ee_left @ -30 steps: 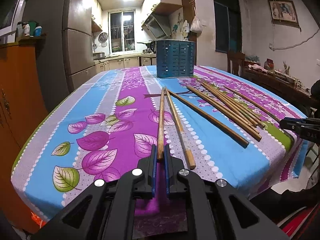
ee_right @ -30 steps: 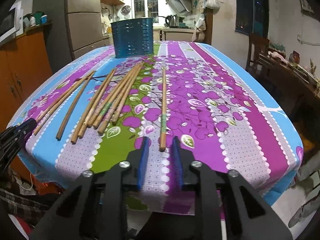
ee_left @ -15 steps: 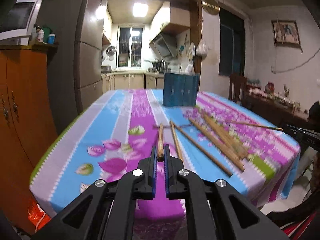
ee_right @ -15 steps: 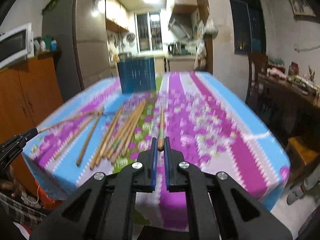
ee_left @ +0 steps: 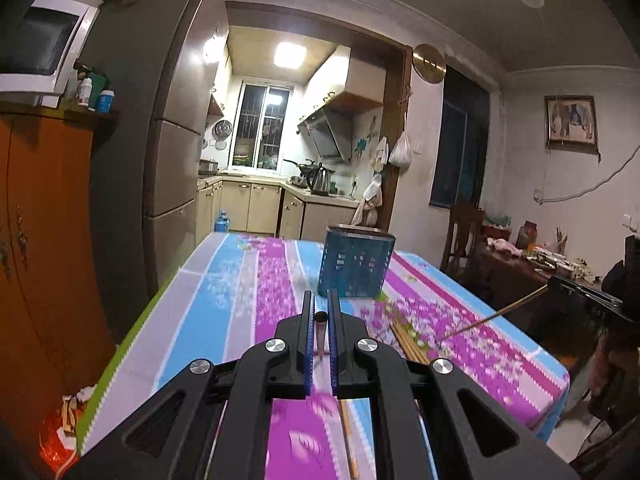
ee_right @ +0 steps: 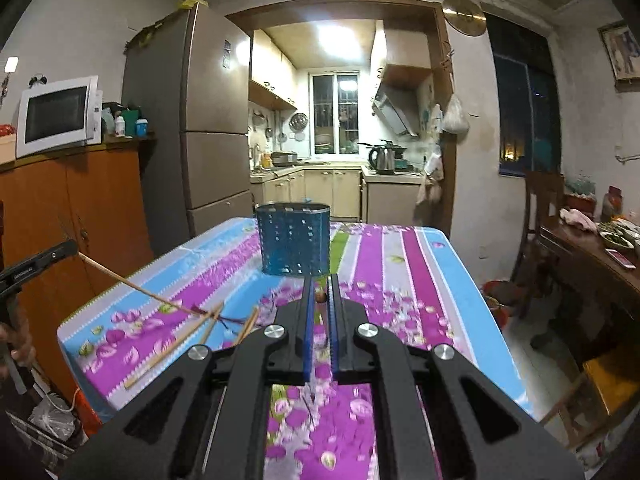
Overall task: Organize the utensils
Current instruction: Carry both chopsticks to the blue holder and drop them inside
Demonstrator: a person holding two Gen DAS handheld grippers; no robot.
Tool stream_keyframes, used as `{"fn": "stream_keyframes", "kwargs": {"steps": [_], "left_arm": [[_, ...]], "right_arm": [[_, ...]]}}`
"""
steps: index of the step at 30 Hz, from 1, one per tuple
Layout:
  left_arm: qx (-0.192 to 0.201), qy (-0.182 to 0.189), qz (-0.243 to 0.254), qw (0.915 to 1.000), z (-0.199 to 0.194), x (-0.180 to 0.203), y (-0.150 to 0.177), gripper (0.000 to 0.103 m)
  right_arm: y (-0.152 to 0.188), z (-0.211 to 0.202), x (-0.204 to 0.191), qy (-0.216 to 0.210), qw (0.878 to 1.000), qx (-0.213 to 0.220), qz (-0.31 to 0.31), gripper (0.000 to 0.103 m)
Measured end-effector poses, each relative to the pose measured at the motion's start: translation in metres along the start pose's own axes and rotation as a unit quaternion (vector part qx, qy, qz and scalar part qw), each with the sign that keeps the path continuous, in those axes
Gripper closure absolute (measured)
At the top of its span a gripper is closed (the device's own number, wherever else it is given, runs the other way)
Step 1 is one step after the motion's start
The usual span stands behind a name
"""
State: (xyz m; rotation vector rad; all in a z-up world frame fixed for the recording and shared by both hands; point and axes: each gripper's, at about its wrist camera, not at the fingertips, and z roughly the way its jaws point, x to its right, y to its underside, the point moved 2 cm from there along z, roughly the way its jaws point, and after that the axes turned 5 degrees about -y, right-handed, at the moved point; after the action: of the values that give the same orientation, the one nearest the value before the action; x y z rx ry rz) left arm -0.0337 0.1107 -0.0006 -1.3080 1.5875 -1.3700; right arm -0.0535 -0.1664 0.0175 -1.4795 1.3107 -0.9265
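My left gripper (ee_left: 321,312) is shut on a wooden chopstick (ee_left: 320,332), seen end-on between the blue pads, lifted above the table. In the right wrist view the same chopstick (ee_right: 136,289) slants down from that gripper at the left edge. My right gripper (ee_right: 320,296) is shut on another chopstick (ee_right: 320,298); from the left wrist view this chopstick (ee_left: 492,316) hangs from the right gripper at the right. A blue perforated utensil holder (ee_left: 354,263) (ee_right: 294,240) stands upright at the far end of the table, ahead of both grippers. Loose chopsticks (ee_right: 176,344) (ee_left: 408,340) lie on the cloth.
The table wears a striped floral cloth (ee_left: 248,296) (ee_right: 408,280). An orange cabinet (ee_right: 72,216) with a microwave (ee_right: 58,114) and a fridge (ee_right: 208,128) stand to the left. A dark side table (ee_right: 592,248) and chair (ee_left: 460,236) are to the right. The kitchen lies beyond.
Both grippers closed on a chopstick each and rose from the table, tilting up; the right jaws went from open to shut. The table now sits lower in both views.
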Motion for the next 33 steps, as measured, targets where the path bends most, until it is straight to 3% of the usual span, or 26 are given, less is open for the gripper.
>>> {"fn": "stream_keyframes", "kwargs": {"steps": [20,26,33], "left_arm": [[0.014,0.048,-0.003,0.9987,0.067,0.000,-0.087,0.096],[0.045,0.081,0.010,0.9957,0.103,0.020,-0.145,0.096],[0.097,0.112,0.025,0.9887,0.161,0.050,-0.221,0.096]], "right_arm": [[-0.082,0.061,0.017,-0.062,0.998,0.000,-0.023,0.098],[-0.128,0.086,0.017,-0.078,0.996,0.015,-0.035,0.098],[-0.207,0.123,0.020,-0.078,0.994,0.057,-0.045,0.098]]}}
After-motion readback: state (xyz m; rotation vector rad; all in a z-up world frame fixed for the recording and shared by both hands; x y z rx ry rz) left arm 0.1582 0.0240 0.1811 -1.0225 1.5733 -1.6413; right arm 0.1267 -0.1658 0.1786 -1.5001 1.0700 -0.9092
